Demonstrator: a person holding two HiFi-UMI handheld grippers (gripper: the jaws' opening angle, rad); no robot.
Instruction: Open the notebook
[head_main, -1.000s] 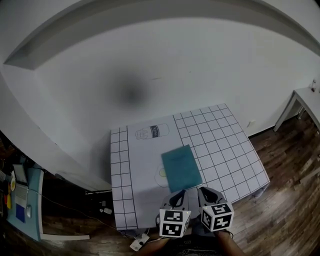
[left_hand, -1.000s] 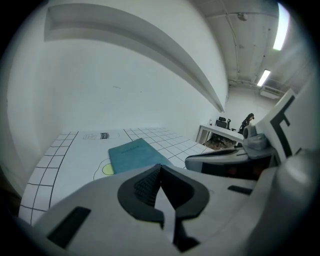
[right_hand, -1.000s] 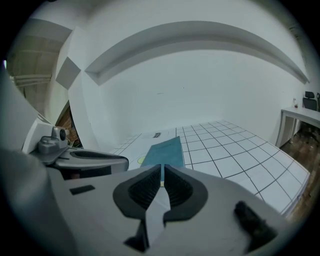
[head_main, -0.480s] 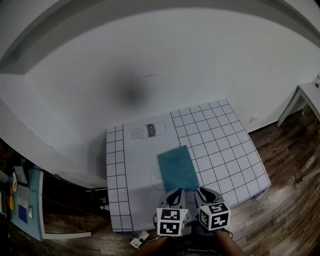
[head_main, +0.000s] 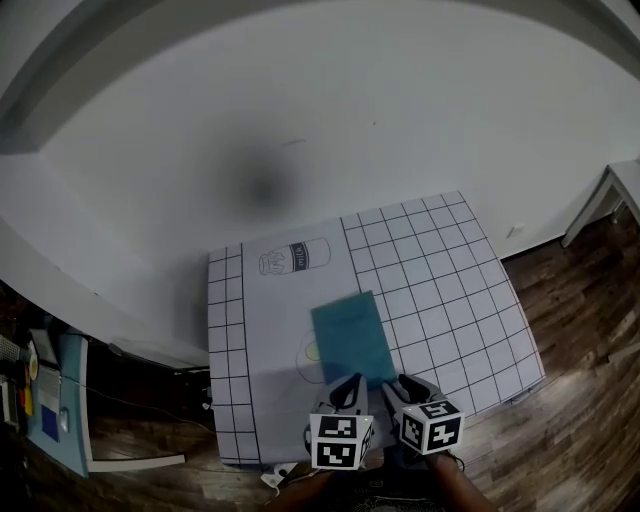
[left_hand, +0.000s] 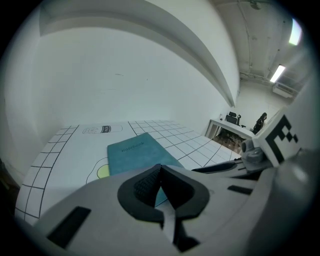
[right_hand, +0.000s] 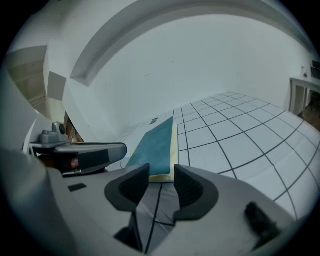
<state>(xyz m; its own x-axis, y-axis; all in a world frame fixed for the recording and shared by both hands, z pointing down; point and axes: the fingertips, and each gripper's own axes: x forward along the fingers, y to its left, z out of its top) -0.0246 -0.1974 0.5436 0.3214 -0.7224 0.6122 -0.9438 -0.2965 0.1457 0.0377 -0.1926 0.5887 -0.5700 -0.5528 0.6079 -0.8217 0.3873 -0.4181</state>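
The right gripper (right_hand: 161, 172) is opening, empty, by the flat teal notebook (head_main: 350, 338) (left gripper (left_hand: 160, 172) clenched, empty too); it could pinch every page, not just 1 cover.

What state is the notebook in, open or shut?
Shut. The notebook lies flat on the mat, its teal cover closed down over the pages.

Light: dim, even | source: ceiling strips (left_hand: 278, 73) far right | wall (head_main: 262, 188): dark blot, perhaps shadow | edges: strong fisheye bend, black corners
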